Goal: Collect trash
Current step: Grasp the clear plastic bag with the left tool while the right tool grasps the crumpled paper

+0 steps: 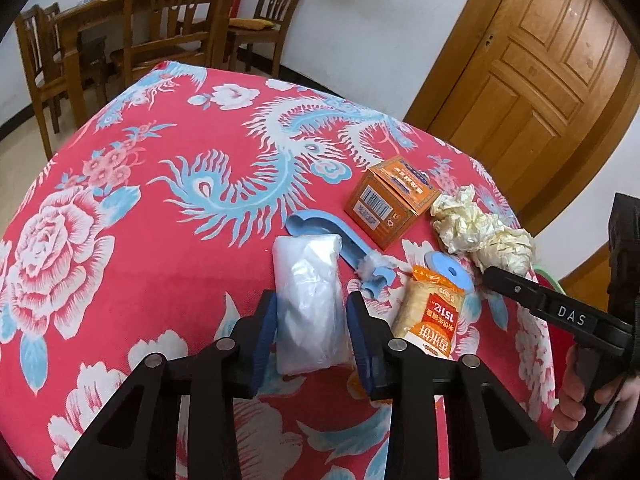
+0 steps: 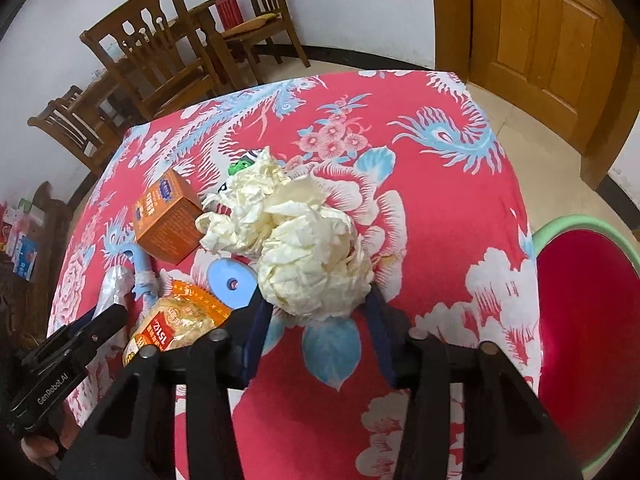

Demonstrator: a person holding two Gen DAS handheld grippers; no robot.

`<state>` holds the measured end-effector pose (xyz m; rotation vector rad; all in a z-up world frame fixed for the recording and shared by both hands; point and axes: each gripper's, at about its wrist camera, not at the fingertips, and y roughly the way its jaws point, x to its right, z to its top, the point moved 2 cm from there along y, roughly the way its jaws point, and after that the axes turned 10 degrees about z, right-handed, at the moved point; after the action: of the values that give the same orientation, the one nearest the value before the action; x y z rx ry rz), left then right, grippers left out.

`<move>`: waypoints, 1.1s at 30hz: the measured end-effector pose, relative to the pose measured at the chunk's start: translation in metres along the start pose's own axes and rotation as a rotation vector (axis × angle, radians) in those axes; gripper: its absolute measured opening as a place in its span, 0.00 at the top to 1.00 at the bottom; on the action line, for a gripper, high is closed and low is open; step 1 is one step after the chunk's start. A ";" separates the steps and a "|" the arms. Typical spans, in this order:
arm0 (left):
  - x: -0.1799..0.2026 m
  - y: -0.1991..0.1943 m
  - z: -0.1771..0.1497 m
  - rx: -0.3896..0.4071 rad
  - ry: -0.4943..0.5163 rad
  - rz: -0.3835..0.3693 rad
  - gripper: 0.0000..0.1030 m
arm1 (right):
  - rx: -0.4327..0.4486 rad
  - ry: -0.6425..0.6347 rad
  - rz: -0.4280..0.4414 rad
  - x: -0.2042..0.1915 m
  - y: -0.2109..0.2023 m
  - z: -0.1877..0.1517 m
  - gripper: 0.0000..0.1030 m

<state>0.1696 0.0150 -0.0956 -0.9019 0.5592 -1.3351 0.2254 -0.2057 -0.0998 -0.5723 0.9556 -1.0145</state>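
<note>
plastic bag (image 1: 310, 300) between left tongs (image 1: 312, 336); paper wad (image 2: 316, 268) between right tongs (image 2: 318, 320)

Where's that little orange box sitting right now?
The orange box sits on the red floral tablecloth, just left of the crumpled cream paper and behind the blue plastic piece in the left wrist view.

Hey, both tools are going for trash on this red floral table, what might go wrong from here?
1. The right tool straddles only the near lump of the crumpled cream paper wad; the far lump may trail off or nudge the orange cardboard box beside it.
2. The left tool brackets a slick clear plastic bag, which could slip from its blue pads.
3. The red basin with a green rim sits off the table edge, so a drop could miss it.
</note>
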 end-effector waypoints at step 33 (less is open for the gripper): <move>0.023 -0.084 -0.008 0.119 0.025 -0.119 0.67 | 0.165 -0.045 0.069 -0.012 -0.124 -0.043 0.61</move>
<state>0.1192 -0.0079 -0.0284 -0.8325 0.4456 -1.4728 0.1300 -0.2485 -0.0191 -0.4202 0.8377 -1.0036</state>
